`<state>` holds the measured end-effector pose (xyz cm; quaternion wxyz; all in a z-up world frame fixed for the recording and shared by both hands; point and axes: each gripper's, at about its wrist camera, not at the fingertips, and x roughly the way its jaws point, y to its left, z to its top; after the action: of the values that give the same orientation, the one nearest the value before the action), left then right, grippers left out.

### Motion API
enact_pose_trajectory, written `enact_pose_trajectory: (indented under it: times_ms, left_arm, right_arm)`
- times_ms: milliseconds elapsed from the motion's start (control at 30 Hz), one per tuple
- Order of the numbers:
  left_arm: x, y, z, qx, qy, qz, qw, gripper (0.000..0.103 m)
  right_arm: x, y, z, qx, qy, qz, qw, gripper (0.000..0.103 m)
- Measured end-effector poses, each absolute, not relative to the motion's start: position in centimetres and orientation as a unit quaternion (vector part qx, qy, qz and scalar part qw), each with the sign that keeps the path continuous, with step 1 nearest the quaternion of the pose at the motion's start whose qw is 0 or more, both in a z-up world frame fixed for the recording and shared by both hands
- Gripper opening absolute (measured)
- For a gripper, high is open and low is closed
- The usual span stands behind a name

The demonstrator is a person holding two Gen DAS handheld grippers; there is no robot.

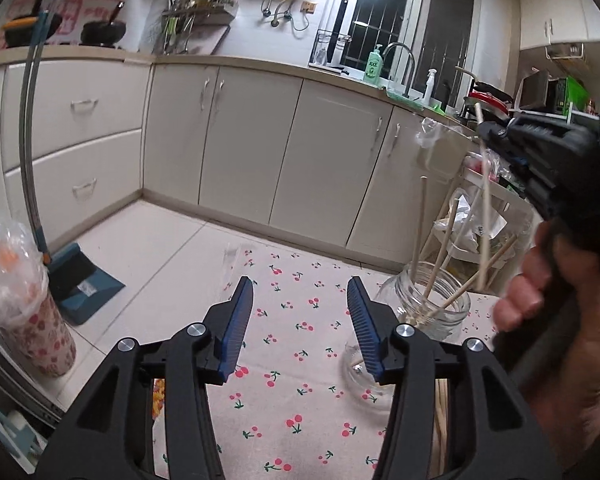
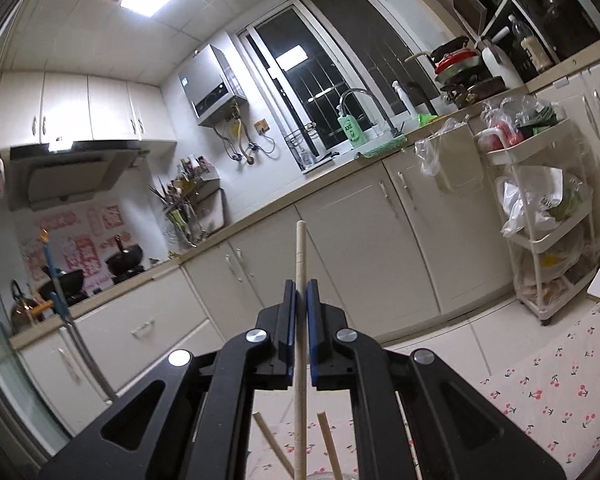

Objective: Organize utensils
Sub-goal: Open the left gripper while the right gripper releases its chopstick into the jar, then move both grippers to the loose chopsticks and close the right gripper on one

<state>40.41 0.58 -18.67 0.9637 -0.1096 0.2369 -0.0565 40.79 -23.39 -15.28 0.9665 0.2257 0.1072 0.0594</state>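
A clear glass jar (image 1: 432, 304) stands on the cherry-print tablecloth (image 1: 292, 360) and holds several wooden chopsticks (image 1: 440, 264). My left gripper (image 1: 300, 300) is open and empty, low over the cloth just left of the jar. My right gripper (image 2: 300, 292) is shut on one wooden chopstick (image 2: 299, 256), held upright above the jar; it also shows in the left wrist view (image 1: 500, 136) with the chopstick (image 1: 485, 184) reaching down toward the jar's mouth. More chopsticks (image 1: 442, 412) lie on the cloth behind my left gripper's right finger. A second, low glass container (image 1: 364, 380) sits in front of the jar.
A wrapped cherry-print cup (image 1: 32, 320) stands at the left. A blue dustpan (image 1: 80, 276) rests on the floor. White cabinets (image 1: 260, 140) line the far side. A white trolley (image 2: 540, 216) with bags stands at the right.
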Motion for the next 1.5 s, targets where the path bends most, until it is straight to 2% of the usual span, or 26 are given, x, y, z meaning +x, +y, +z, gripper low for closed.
enact_pose_trajectory:
  times_ms: [533,1000,1067,1100,1367,1500]
  left_arm:
    - [41.3,1.3,-19.2,-0.129,0.254,-0.062,0.957,0.051]
    - [41.4,0.4,-19.6,-0.114,0.267,-0.057,0.955,0.055]
    - [41.4,0.3,-19.7,-0.112,0.270,-0.057,0.955,0.055]
    - [41.4,0.2,-19.8,-0.111,0.271,-0.058,0.954,0.055]
    - [40.1,-0.1,-20.2,-0.106,0.294,-0.070,0.947,0.058]
    - [39.0,-1.2,-20.9,-0.090,0.320,-0.100,0.938,0.062]
  right_arm:
    - [39.4,-20.7,-17.8,0.163,0.128,0.058,0.977,0.006]
    - [36.7,-20.5,-17.3,0.089,0.139,0.067,0.984,0.007]
    - [36.3,-20.4,-17.1,0.081,0.142,0.072,0.984,0.017]
    - [35.9,-20.4,-17.1,0.079,0.144,0.074,0.984,0.028]
    - [31.1,-24.0,-16.2,0.099,0.161,0.045,0.981,0.029]
    - [28.3,-26.4,-19.7,0.100,0.270,0.025,0.957,0.029]
